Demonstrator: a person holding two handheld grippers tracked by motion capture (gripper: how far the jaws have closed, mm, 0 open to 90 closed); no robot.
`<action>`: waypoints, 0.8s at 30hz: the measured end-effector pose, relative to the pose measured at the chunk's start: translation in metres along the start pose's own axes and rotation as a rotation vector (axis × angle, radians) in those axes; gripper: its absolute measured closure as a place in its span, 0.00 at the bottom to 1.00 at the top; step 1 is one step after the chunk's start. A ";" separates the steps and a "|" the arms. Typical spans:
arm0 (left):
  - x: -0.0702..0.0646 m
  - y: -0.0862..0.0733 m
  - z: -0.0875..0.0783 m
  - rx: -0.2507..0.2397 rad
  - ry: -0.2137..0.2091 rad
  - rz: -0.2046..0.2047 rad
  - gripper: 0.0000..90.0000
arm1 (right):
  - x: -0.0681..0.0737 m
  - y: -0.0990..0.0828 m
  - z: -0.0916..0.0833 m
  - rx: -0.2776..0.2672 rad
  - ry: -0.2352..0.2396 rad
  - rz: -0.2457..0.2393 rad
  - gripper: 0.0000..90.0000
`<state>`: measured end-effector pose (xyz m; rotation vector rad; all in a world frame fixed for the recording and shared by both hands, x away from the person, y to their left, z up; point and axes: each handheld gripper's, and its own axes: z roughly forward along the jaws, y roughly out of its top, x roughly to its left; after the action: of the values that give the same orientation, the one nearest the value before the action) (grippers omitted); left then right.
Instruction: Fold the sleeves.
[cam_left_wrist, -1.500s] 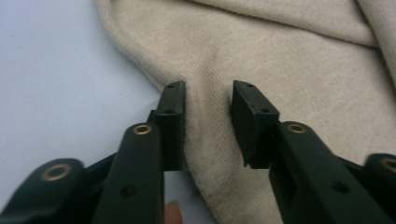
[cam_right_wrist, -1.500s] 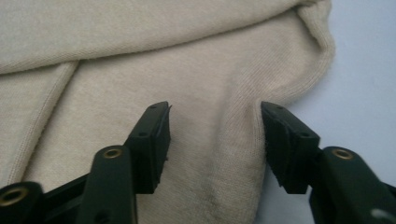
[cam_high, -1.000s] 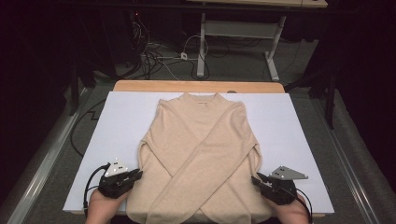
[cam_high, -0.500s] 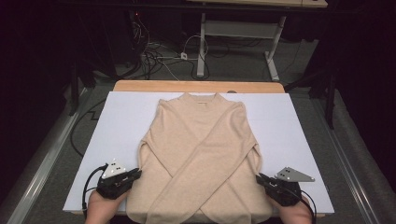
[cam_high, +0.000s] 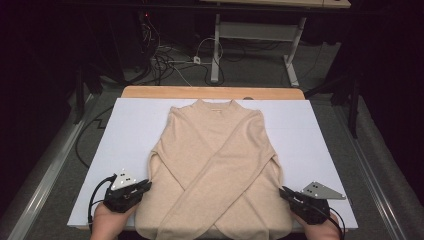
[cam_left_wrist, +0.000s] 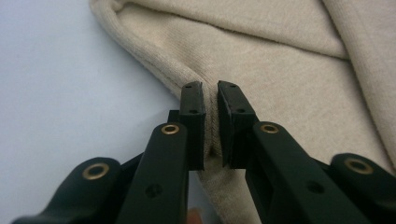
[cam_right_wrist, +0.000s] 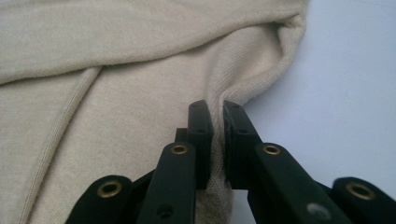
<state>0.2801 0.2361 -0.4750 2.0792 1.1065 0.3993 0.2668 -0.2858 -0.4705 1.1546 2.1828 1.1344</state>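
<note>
A beige knit sweater (cam_high: 215, 165) lies flat on the white sheet (cam_high: 130, 130), sleeves crossed over its front, neck toward the far side. At its lower left side my left gripper (cam_high: 146, 186) is shut on a pinched fold of the side edge. The left gripper view shows the knit (cam_left_wrist: 289, 84) squeezed between the pads of that gripper (cam_left_wrist: 210, 86). On the opposite side my right gripper (cam_high: 284, 191) is shut on the sweater's lower right edge. There too a ridge of fabric (cam_right_wrist: 116, 93) is clamped in the right gripper (cam_right_wrist: 215, 105).
The white sheet covers a wooden table (cam_high: 210, 92) whose far edge shows. Bare sheet lies on both sides of the sweater. Beyond the table the dark floor holds tangled cables (cam_high: 170, 60) and a desk frame's legs (cam_high: 216, 45).
The right gripper has edged slightly outward and toward the near edge of the table. The left gripper and the sweater look unmoved.
</note>
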 end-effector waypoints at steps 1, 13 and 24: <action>0.000 0.000 0.000 0.000 0.000 0.000 0.88 | 0.000 0.000 0.000 0.000 0.000 0.000 0.93; -0.002 -0.013 -0.012 0.015 -0.036 0.027 0.88 | 0.002 -0.001 -0.009 0.037 0.000 -0.005 0.94; -0.024 -0.038 -0.037 0.008 -0.099 0.057 0.88 | 0.023 -0.027 -0.040 0.041 0.014 -0.023 0.93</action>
<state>0.2230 0.2474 -0.4756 2.1176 0.9938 0.3165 0.2144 -0.2937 -0.4691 1.1393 2.2341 1.0960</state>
